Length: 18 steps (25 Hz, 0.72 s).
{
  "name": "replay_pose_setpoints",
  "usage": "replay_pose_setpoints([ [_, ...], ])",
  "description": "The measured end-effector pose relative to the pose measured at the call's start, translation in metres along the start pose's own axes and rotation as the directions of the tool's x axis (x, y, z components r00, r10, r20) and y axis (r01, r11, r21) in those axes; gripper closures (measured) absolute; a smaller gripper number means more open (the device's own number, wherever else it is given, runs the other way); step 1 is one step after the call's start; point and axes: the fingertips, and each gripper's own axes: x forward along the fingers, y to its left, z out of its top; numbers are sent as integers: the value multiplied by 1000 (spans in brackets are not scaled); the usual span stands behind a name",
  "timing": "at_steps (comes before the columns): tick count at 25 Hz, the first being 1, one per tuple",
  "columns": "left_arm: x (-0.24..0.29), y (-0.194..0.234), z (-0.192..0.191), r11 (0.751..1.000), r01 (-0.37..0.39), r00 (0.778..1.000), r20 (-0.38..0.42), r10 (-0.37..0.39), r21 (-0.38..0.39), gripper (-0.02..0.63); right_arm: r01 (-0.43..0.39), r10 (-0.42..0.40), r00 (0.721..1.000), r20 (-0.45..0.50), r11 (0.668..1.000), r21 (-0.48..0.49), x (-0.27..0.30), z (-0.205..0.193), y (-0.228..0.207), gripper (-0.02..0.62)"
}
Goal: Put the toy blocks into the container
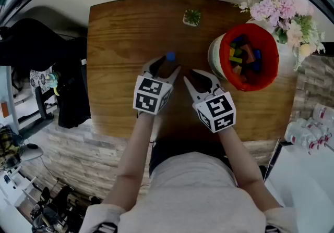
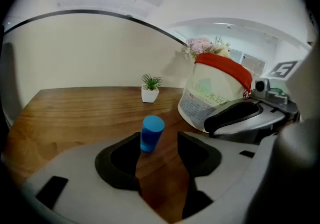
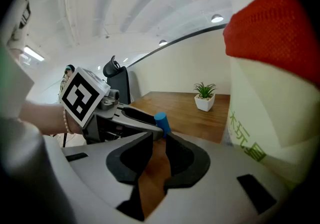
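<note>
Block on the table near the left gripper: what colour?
Plain blue. The block shows best in the left gripper view.

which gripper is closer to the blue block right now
Left. The left gripper has the blue block just ahead of its open jaw tips. The right gripper sits off to the block's right, nearer the container, with nothing between its jaws.

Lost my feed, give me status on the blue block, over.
Left gripper open, blue cylinder block at its mouth, ungripped. Right gripper narrowly open, empty, between block and container.
</note>
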Motion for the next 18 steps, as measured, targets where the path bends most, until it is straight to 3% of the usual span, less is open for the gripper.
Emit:
replay_pose_setpoints([
  [4, 9, 6, 1, 1000, 4, 1000, -9, -3, 19, 376, 9, -9, 1000, -8, 1000, 11, 1, -4, -6, 517],
  [9, 15, 13, -1, 1000, -2, 1000, -17, 3, 25, 451, 9, -9, 1000, -12, 1000, 20, 2, -5, -10, 517],
  [18, 14, 12, -3, 998, -14, 999, -42, 16, 57, 456, 24, -24, 1000, -8, 999, 23, -1, -6, -10, 518],
])
